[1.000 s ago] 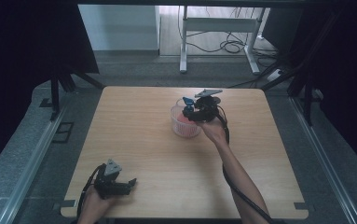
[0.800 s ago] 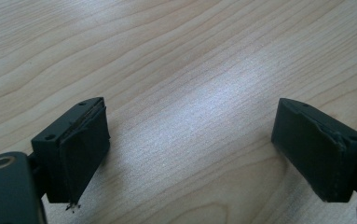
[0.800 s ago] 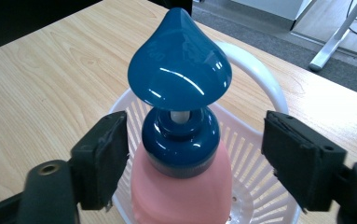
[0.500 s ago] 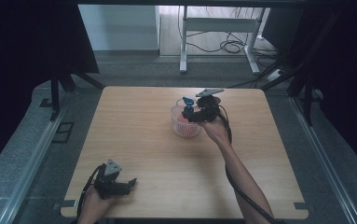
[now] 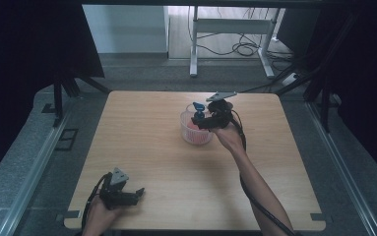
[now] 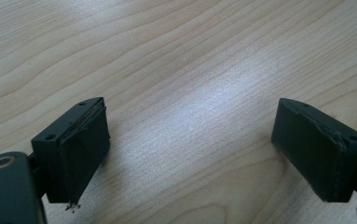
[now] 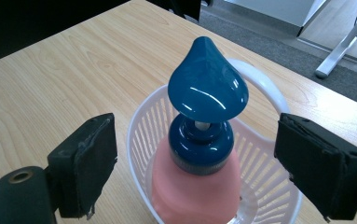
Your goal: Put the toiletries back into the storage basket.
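A pink bottle [image 7: 195,191] with a blue pump head [image 7: 207,86] stands upright in a small white basket [image 7: 141,121] at the table's middle back [image 5: 196,133]. My right gripper [image 7: 199,140] is level with the pump head [image 5: 199,106], its jaws on either side of it. The jaws have just been opening, and the pads stand clear of the pump between them. My left gripper [image 5: 139,193] lies on the table near the front left edge. It is open, with bare wood between its pads [image 6: 80,149].
The wooden table [image 5: 141,142] is bare around the basket. Dark curtains hang at both sides. A white desk frame [image 5: 235,29] and cables lie on the floor beyond the far edge.
The right hand has shifted only slightly at the basket. The left hand has kept still.
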A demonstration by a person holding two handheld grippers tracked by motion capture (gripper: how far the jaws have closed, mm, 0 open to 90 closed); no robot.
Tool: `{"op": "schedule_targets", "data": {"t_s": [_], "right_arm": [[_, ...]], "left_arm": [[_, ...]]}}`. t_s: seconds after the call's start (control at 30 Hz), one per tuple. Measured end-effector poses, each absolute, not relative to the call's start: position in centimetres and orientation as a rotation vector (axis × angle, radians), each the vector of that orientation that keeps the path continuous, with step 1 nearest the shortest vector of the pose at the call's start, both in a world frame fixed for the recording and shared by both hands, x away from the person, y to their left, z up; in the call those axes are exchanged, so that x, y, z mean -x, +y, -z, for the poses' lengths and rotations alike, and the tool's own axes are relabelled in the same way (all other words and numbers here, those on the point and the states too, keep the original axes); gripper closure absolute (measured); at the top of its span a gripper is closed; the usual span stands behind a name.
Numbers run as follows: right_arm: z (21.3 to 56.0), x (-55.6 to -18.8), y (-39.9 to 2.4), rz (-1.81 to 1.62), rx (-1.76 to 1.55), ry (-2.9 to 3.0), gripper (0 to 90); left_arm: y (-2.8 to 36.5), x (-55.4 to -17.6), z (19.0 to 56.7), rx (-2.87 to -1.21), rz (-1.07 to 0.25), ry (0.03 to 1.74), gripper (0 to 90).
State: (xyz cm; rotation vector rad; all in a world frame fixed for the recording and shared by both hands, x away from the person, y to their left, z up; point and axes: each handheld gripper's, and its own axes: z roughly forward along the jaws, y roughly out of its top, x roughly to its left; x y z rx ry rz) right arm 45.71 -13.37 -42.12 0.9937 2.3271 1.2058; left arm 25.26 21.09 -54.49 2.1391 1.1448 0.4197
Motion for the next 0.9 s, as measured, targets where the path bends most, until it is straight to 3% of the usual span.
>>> {"op": "schedule_targets", "data": {"t_s": [0.9], "right_arm": [[40.7,-44.2,-14.0,-1.207,-0.956,2.326,12.7]], "left_arm": [[21.1,-25.3,54.5,-2.142,-0.421,1.143,10.7]]}}
